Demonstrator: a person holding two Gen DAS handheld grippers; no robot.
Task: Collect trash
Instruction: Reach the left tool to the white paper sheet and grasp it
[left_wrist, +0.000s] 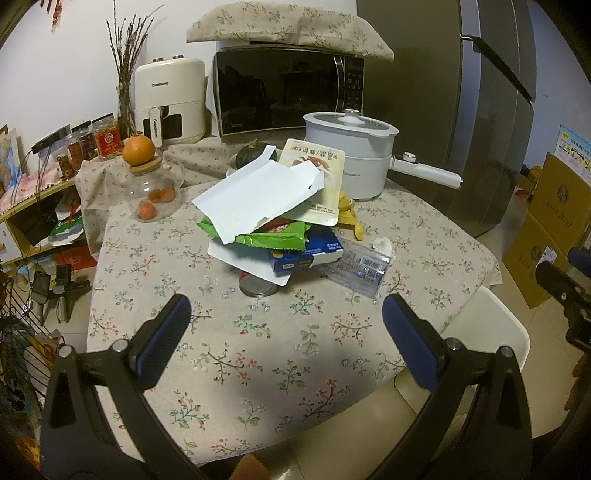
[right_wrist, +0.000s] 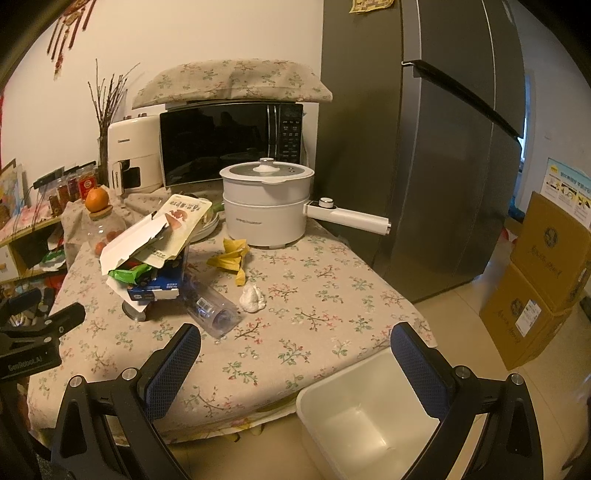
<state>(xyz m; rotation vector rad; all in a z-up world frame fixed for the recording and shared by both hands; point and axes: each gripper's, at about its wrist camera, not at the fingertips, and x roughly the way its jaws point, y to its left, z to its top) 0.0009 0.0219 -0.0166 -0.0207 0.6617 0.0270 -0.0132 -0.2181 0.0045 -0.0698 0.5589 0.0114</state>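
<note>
A trash pile sits mid-table: a torn white carton (left_wrist: 255, 195) (right_wrist: 129, 240), a beige snack pouch (left_wrist: 317, 177) (right_wrist: 181, 221), a green wrapper (left_wrist: 273, 240) (right_wrist: 129, 275), a blue box (left_wrist: 310, 254) (right_wrist: 159, 286), a tin can (left_wrist: 256, 286) (right_wrist: 133, 312), a clear plastic bottle (left_wrist: 358, 266) (right_wrist: 212, 308), a banana peel (left_wrist: 351, 218) (right_wrist: 232, 258) and a crumpled tissue (left_wrist: 382, 245) (right_wrist: 253, 297). A white bin (right_wrist: 369, 417) (left_wrist: 487, 332) stands on the floor beside the table's right edge. My left gripper (left_wrist: 286, 310) is open, short of the pile. My right gripper (right_wrist: 295, 343) is open above the table corner and bin.
A white electric pot (left_wrist: 354, 155) (right_wrist: 266, 203) with a long handle stands behind the pile. Microwave (left_wrist: 288, 92), air fryer (left_wrist: 170, 99), a glass jar (left_wrist: 155, 192) topped by an orange, a grey fridge (right_wrist: 424, 147) and cardboard boxes (right_wrist: 543, 280) surround the floral-clothed table (left_wrist: 258, 369).
</note>
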